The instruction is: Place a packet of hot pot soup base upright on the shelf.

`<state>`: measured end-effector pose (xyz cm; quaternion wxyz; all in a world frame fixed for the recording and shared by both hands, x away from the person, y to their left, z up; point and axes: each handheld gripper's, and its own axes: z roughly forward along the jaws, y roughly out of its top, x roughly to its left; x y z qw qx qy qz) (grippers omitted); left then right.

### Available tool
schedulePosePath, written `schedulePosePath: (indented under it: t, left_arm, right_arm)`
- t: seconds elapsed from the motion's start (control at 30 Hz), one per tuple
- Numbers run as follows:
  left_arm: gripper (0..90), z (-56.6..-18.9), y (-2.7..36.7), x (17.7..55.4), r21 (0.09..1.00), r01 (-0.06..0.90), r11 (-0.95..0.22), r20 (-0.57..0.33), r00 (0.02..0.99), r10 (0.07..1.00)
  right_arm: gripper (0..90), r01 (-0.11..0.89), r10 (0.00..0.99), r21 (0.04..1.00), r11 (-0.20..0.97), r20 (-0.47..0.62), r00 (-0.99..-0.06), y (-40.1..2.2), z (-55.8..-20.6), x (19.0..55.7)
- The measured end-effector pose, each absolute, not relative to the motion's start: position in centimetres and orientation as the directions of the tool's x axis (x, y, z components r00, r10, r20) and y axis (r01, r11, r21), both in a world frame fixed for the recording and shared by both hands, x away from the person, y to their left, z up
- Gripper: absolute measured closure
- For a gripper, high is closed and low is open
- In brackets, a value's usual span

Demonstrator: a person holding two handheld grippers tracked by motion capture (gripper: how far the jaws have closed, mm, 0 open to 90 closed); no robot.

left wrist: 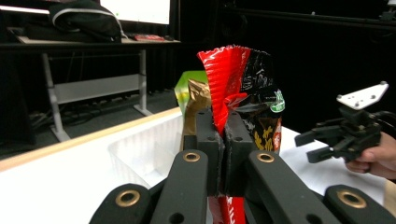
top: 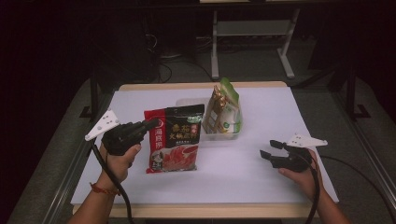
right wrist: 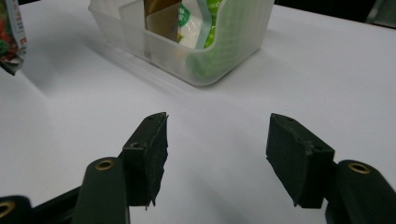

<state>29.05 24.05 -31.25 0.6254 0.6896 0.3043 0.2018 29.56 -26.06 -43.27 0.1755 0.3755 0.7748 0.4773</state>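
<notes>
Red-and-black shiny food packet (top: 174,138) pinched by its top edge in the left gripper (left wrist: 223,135), lifted beside the clear plastic bin (top: 186,103), next needing lowering into it, right gripper (right wrist: 215,156) apart and empty nearby.

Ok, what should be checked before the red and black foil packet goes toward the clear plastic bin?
1. Left gripper clamped on the red and black foil packet: ok.
2. Packet off the white table: cannot tell.
3. Free slot in the clear plastic bin: ok, left part looks empty.
4. Green and brown packets upright in the bin: ok.
5. Right gripper open and apart from the bin: ok.
</notes>
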Motion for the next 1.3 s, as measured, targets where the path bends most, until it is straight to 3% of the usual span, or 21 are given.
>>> schedulePosePath:
  t: [0.37, 1.3]
  left_arm:
    - [88.0, -30.1, 23.3, 30.3, 0.989, 0.145, -0.004, -0.1, 0.705, 0.702]
    - [87.9, -28.3, 20.4, 35.7, 0.99, 0.138, -0.021, -0.055, 0.526, 0.849]
  right_arm:
    - [36.9, 0.407, 0.756, 0.879, 0.249, 0.086, -0.648, -26.3, -43.0, 29.2]
    - [31.4, 0.407, 0.768, 0.88, 0.244, 0.081, -0.635, -26.5, -43.1, 29.2]
